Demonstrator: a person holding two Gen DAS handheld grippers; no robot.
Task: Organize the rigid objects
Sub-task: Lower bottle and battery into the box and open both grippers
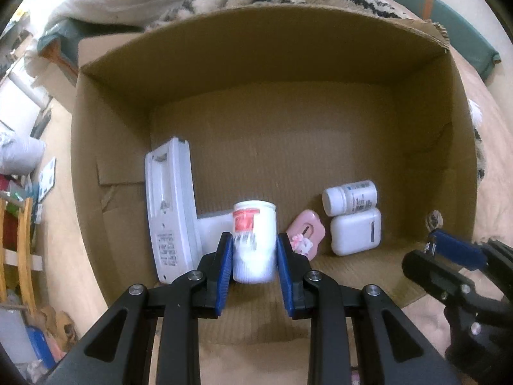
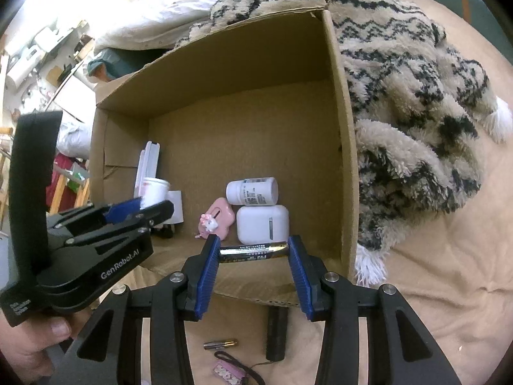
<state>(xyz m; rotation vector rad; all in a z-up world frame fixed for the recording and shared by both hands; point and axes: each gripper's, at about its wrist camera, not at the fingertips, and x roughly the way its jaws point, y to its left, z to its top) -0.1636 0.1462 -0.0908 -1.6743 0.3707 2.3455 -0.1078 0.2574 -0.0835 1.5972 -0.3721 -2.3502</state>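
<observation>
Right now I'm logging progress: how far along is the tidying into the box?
Already in the cardboard box: a white remote, a pill bottle, a white case and a pink case. In hand: the left gripper holds a white jar inside the box, and the right gripper holds a battery at its edge. Left outside: a small battery, a black cylinder and a pink item.
</observation>
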